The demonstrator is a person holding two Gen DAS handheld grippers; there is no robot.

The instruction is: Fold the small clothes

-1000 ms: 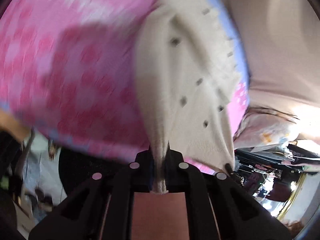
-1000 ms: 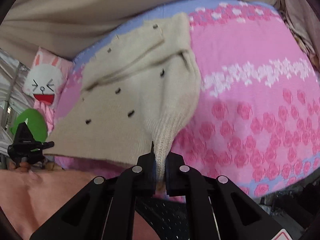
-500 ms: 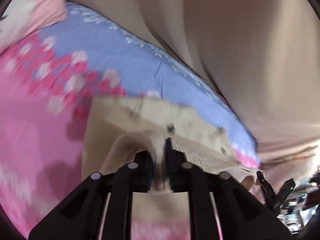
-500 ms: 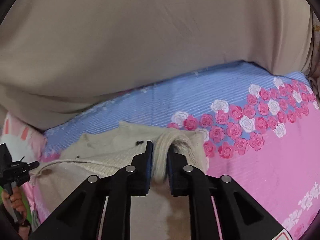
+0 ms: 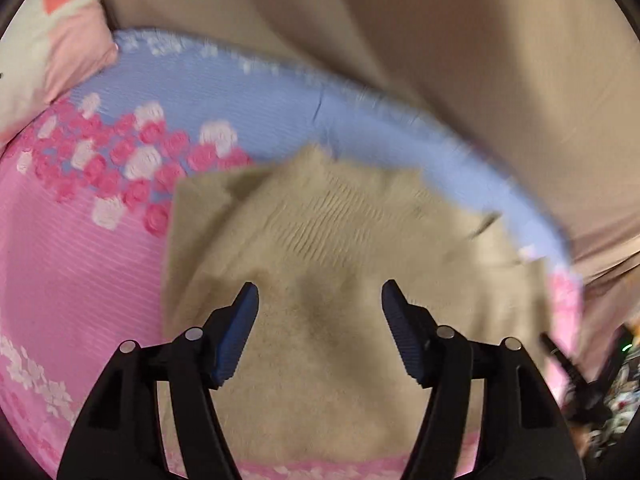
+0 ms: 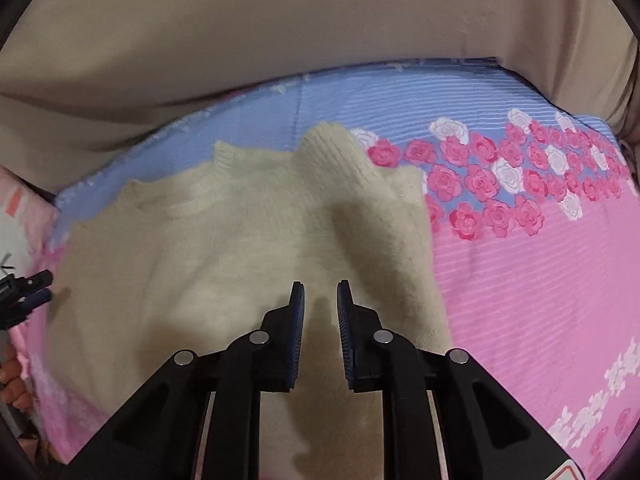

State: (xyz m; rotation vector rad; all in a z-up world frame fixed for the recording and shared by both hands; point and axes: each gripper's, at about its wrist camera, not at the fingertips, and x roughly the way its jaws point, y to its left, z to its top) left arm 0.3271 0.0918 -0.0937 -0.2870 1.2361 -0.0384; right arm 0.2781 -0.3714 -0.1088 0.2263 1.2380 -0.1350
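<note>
Both hand-held grippers sit over a bed sheet [image 6: 540, 264], pink with roses and a blue striped band. Folded cream knit sweater [image 6: 224, 264] lies flat on it near the blue edge. Left hand-held gripper [image 5: 320, 300] is spread wide, right hand-held gripper [image 6: 321, 300] only slightly parted, neither gripping anything.

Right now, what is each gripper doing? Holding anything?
Left gripper: open wide, holding nothing, above the cream sweater.
Right gripper: open a little, holding nothing, over the same sweater.
</note>
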